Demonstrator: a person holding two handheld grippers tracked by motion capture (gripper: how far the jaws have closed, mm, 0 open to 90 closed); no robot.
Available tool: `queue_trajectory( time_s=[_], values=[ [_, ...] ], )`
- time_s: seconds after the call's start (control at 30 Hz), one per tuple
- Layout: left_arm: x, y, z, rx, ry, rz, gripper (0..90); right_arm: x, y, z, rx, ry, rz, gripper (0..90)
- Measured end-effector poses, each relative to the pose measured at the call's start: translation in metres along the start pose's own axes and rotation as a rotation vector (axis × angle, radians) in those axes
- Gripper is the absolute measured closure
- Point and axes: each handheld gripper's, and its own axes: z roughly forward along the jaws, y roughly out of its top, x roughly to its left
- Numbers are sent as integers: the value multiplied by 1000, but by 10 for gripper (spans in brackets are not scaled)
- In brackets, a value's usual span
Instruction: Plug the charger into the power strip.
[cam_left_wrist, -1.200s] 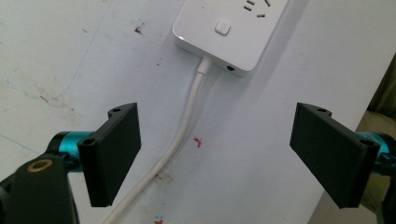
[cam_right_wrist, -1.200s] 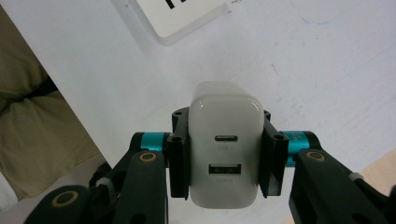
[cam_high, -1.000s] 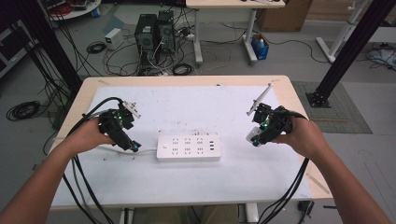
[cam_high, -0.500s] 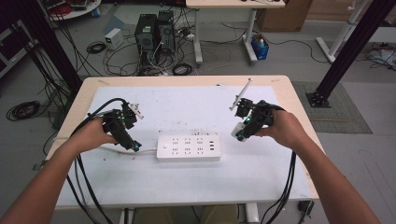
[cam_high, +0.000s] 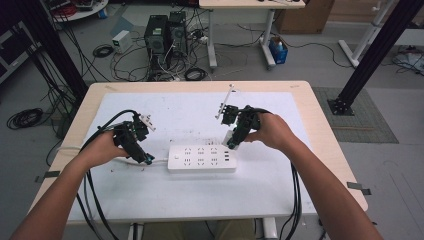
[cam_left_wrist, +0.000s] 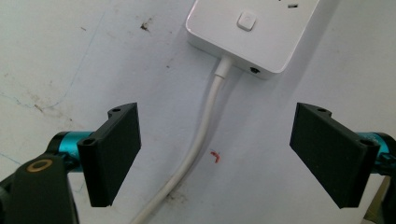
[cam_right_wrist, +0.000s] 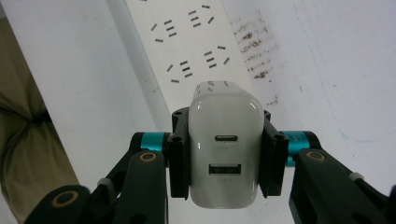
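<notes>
A white power strip (cam_high: 202, 158) lies flat at the middle of the white table top, its cord (cam_left_wrist: 201, 140) running off to the left. My left gripper (cam_high: 143, 158) is open just left of the strip, its jaws astride the cord near the strip's switch end (cam_left_wrist: 252, 32). My right gripper (cam_high: 231, 142) is shut on a white USB charger (cam_right_wrist: 225, 154), held just above the strip's right end, over its sockets (cam_right_wrist: 187, 70). In the high view the charger (cam_high: 227, 136) shows as a small white block at the gripper's tip.
The table (cam_high: 310, 165) has wooden edges around a white mat stained with brown marks (cam_right_wrist: 254, 51). Black cables (cam_high: 95, 200) trail from both grippers over the near edge. Computer towers (cam_high: 165, 32) and tangled wires sit on the floor beyond the table.
My right gripper has carried the charger leftward from the table's right side to the power strip's right end. The left gripper has stayed put.
</notes>
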Motion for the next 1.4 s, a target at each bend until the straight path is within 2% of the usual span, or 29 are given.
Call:
queue_trajectory(
  time_s=[0.23,0.27,0.37,0.5,0.53,0.63,0.8,1.13,1.4],
  values=[
    [0,-2,2,-21,-1,-12,165,-4,13,13,18,0,-11,622],
    [-1,-3,4,-40,-3,-31,165,-4,15,15,20,3,-14,622],
    [-1,-5,8,-56,-13,-41,165,-3,24,23,28,7,-41,622],
    [-2,-8,12,-42,-16,-38,165,-4,31,31,34,10,-76,621],
    [-2,-9,13,-48,-15,-47,165,-3,33,33,34,11,-85,622],
    [-1,-10,13,-50,-12,-46,165,-2,36,39,34,17,-132,622],
    [0,-9,14,-46,-10,-35,165,0,40,52,64,15,-208,622],
    [0,-12,14,-56,-16,-44,165,0,44,66,95,9,-256,622],
    [1,-17,16,-57,-24,-50,165,4,52,72,121,12,-320,622]
  ],
)
